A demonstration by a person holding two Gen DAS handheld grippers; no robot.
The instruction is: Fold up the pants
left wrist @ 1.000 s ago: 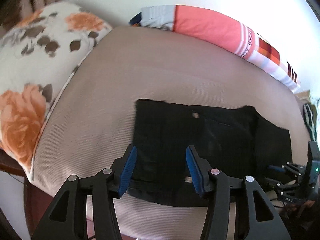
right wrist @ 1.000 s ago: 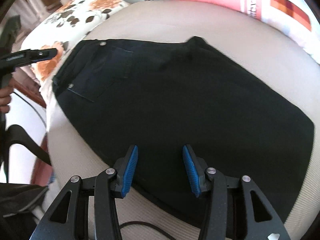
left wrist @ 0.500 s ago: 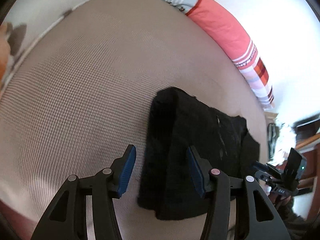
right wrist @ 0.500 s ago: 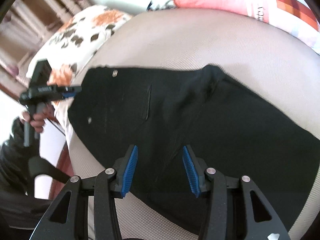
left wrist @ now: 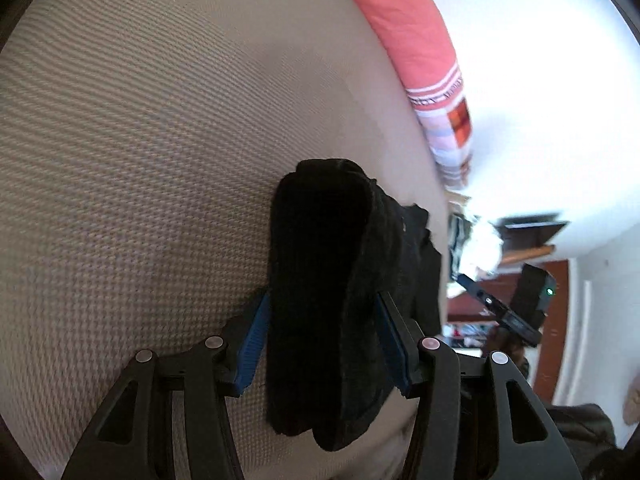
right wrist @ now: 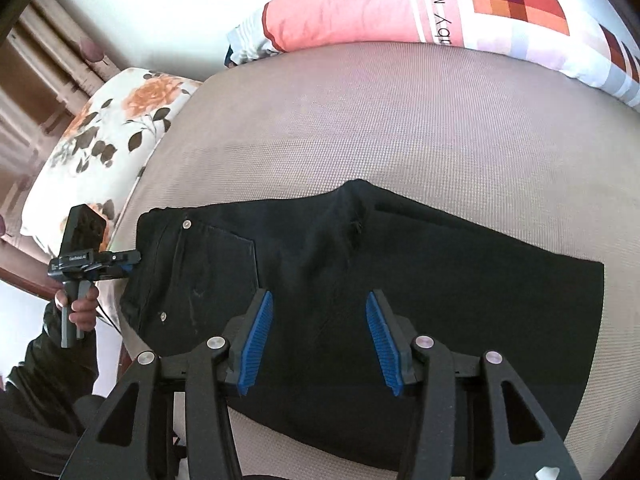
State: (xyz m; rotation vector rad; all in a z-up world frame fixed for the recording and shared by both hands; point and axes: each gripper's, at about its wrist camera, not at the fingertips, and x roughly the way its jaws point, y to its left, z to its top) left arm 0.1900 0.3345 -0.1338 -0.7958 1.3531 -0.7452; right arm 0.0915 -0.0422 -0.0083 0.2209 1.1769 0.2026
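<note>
Left tongs (left wrist: pixel 320 340) straddle the black pants (left wrist: pixel 320 300) at the waistband end; whether the pads press the cloth, cannot tell. Right tongs (right wrist: pixel 318 340) hang tilted down over the pants at lower centre, jaws apart, nothing gripped.

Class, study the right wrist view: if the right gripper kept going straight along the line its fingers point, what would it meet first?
Most likely the black pants, lying flat on the beige bed cover. The right gripper hangs open above them, angled downward, and nothing sits between. The gap to the cloth is hard to judge.

Bare bedcover (right wrist: pixel 380 120) beyond pants (right wrist: pixel 400 280); pillows (right wrist: pixel 360 12) edging.
</note>
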